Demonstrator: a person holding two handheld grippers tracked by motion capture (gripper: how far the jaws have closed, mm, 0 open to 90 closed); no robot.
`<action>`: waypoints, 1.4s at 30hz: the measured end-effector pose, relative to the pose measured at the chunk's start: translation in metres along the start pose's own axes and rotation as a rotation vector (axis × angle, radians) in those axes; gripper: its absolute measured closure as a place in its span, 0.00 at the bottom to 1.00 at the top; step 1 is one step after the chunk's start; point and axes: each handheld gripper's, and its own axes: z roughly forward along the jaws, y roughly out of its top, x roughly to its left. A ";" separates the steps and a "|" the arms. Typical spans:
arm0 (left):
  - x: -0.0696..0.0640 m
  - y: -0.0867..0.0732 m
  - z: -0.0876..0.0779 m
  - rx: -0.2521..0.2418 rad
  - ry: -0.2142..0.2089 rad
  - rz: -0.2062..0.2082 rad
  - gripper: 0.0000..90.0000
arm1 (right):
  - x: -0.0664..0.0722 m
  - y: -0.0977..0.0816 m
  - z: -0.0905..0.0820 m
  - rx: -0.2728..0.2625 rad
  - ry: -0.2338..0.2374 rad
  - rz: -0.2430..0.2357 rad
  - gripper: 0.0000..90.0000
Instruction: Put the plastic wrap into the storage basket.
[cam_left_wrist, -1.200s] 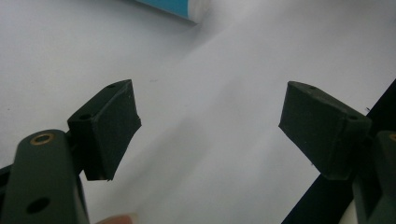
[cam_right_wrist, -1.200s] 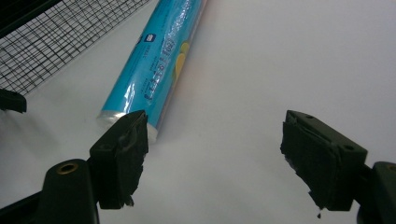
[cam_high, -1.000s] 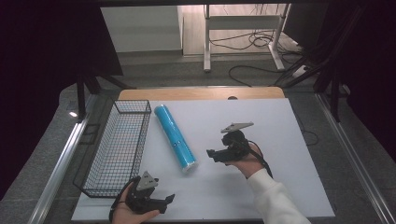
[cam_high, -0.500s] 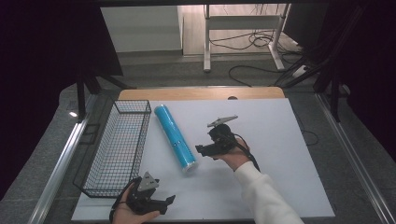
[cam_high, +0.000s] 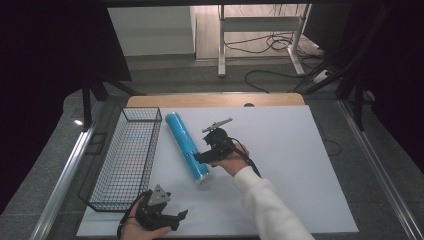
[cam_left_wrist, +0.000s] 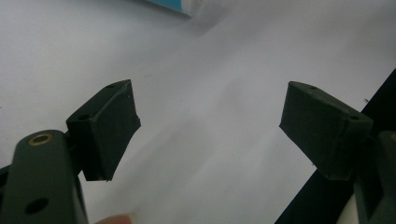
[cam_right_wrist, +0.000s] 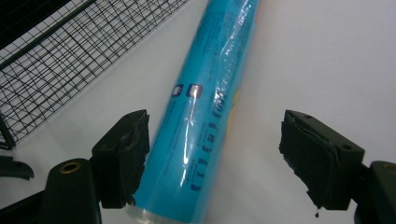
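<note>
i see a blue roll wrapped in glossy film, with printed text along its side. it lies flat on the white worktop, left of centre, its length running from the far edge toward the near edge, just beside the wire basket.

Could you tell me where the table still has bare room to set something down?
The white table is bare right of the right gripper, out to its edge. It is crowded between the wire basket and blue roll; the left gripper sits at the near edge.
</note>
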 end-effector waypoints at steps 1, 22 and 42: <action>0.000 0.000 0.000 0.001 -0.002 0.002 0.21 | 0.001 0.002 0.002 0.003 -0.002 -0.002 0.28; 0.003 -0.002 -0.001 -0.001 -0.005 -0.005 0.21 | 0.007 0.034 0.057 0.097 -0.042 0.005 0.25; 0.003 -0.004 0.000 0.004 -0.002 -0.003 0.21 | 0.006 0.041 0.121 0.259 -0.107 0.052 0.30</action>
